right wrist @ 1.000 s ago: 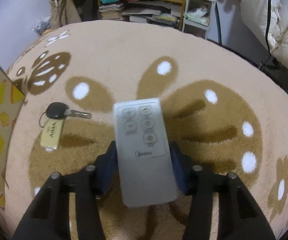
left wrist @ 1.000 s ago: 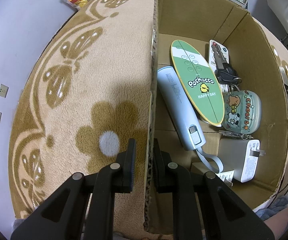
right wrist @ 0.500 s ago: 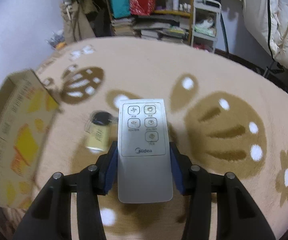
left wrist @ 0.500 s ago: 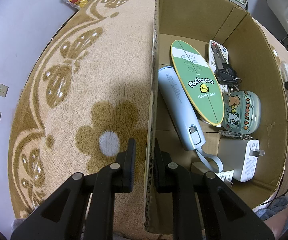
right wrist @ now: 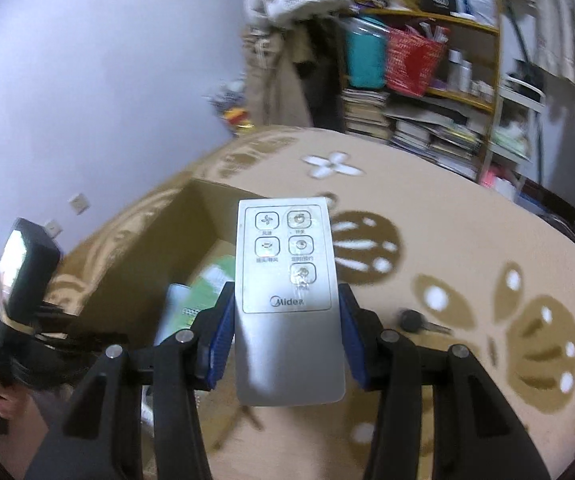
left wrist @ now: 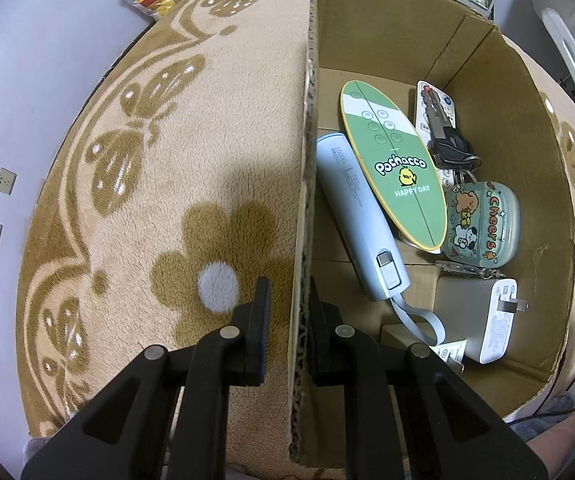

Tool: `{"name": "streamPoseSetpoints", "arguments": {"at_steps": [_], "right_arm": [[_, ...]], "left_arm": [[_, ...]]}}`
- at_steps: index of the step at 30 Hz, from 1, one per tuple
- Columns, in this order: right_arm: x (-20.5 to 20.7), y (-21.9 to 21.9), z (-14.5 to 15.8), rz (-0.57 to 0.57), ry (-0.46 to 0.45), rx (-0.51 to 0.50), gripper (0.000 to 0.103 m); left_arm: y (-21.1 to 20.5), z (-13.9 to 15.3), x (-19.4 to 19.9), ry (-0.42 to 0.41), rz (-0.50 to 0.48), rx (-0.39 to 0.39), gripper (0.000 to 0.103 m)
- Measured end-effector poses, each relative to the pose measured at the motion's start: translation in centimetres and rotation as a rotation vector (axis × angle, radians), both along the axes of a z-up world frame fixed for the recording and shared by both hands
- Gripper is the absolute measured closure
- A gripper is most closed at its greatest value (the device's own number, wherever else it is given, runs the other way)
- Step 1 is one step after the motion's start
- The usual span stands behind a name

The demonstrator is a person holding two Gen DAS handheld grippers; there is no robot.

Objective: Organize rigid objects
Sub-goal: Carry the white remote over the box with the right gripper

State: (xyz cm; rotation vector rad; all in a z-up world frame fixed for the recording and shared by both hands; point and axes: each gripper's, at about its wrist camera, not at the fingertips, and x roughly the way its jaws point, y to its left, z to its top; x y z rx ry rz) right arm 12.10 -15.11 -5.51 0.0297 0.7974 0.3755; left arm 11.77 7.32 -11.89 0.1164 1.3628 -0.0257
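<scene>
Cardboard box (left wrist: 507,128) holds several items | our left gripper (left wrist: 285,320) straddles its wall, contact unclear | right gripper (right wrist: 285,336) clamps silver remote (right wrist: 287,276) | key (right wrist: 413,322) left on rug

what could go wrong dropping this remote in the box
The silver remote is pinched only at its edges by the right hand-held gripper, so it might slip early. The cardboard box is already crowded; it could land on the green oval remote or the keys.
</scene>
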Motion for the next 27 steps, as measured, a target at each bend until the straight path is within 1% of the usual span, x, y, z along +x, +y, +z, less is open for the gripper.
{"name": "streamPoseSetpoints", "arguments": {"at_steps": [2,5,11,14,19,21,24,27], "right_arm": [[-0.2,1.5,0.2,0.033,0.000,0.018,0.051],[-0.4,3.3,0.1,0.059,0.002,0.017,0.051],[-0.2,4.7,-1.7,0.061,0.043,0.049,0.052],[-0.2,5.4,-2.3,0.055,0.055,0.031,0.052],[-0.4,6.2,-3.3,0.056,0.072,0.029,0.052],[-0.5,6.6,-3.7,0.053,0.077,0.010,0.052],[-0.9,7.3,-3.8,0.061,0.038,-0.049,0.052],[-1.2,7.5,-3.8,0.064,0.035,-0.058,0.052]], "left_arm": [[0.0,0.1,0.0,0.000,0.000,-0.001,0.088],[0.0,0.1,0.0,0.000,0.000,-0.001,0.088],[0.0,0.1,0.1,0.000,0.000,-0.002,0.088],[0.0,0.1,0.1,0.001,0.000,-0.001,0.088],[0.0,0.1,0.1,0.000,-0.001,0.001,0.088],[0.0,0.1,0.1,-0.001,-0.001,-0.001,0.088],[0.0,0.1,0.1,-0.003,-0.001,-0.002,0.088],[0.0,0.1,0.1,-0.003,-0.002,0.000,0.088]]}}
